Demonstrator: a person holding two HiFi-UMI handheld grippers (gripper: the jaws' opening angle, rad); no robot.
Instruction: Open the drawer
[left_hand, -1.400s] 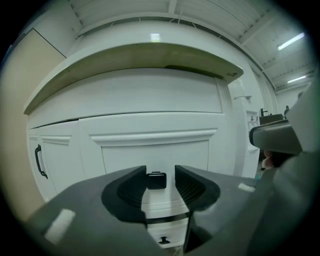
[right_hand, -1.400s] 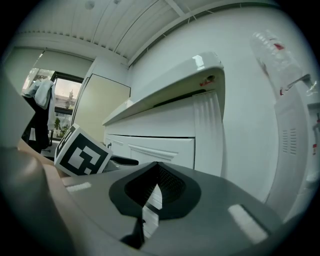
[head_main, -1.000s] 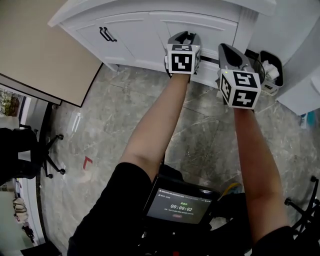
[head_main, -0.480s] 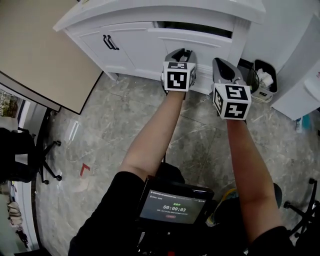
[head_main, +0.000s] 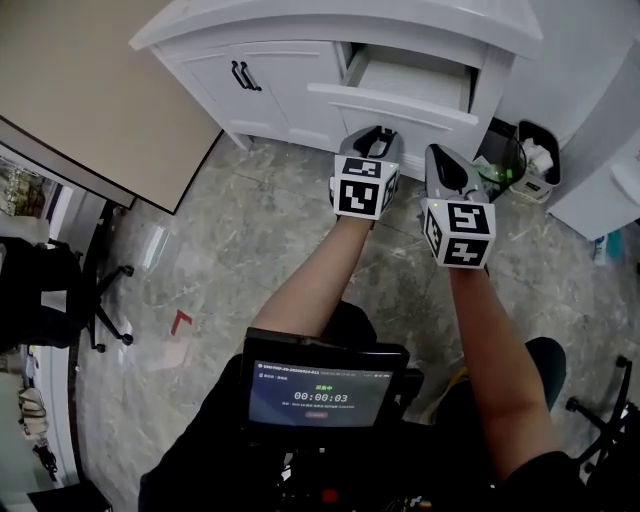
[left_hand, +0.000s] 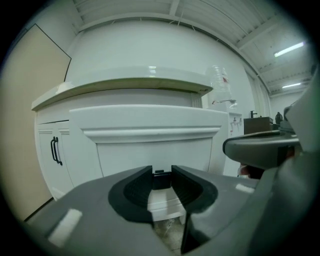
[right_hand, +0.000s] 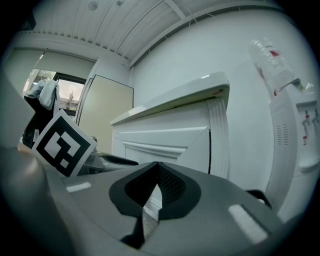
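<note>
The white cabinet's drawer (head_main: 402, 106) stands pulled out, and its pale inside shows from above. My left gripper (head_main: 372, 136) is at the lower edge of the drawer front. In the left gripper view the drawer front (left_hand: 150, 145) fills the middle, and my left gripper (left_hand: 161, 173) is shut on a small black handle (left_hand: 159, 179). My right gripper (head_main: 441, 162) hangs just right of the left one, apart from the drawer. Seen from the right gripper view, the right gripper (right_hand: 157, 166) is shut on nothing, with the drawer (right_hand: 165, 142) beyond it.
Left of the drawer are cabinet doors with black handles (head_main: 245, 75). A beige panel (head_main: 90, 90) stands at far left. A black bin (head_main: 536, 158) and a white water dispenser (head_main: 610, 190) sit to the right. An office chair (head_main: 60, 300) is at left, and a timer screen (head_main: 320, 392) is below me.
The drawer has gone from nearly closed to pulled well out. My left gripper has drawn back toward me with the handle. The right gripper has drawn back alongside it.
</note>
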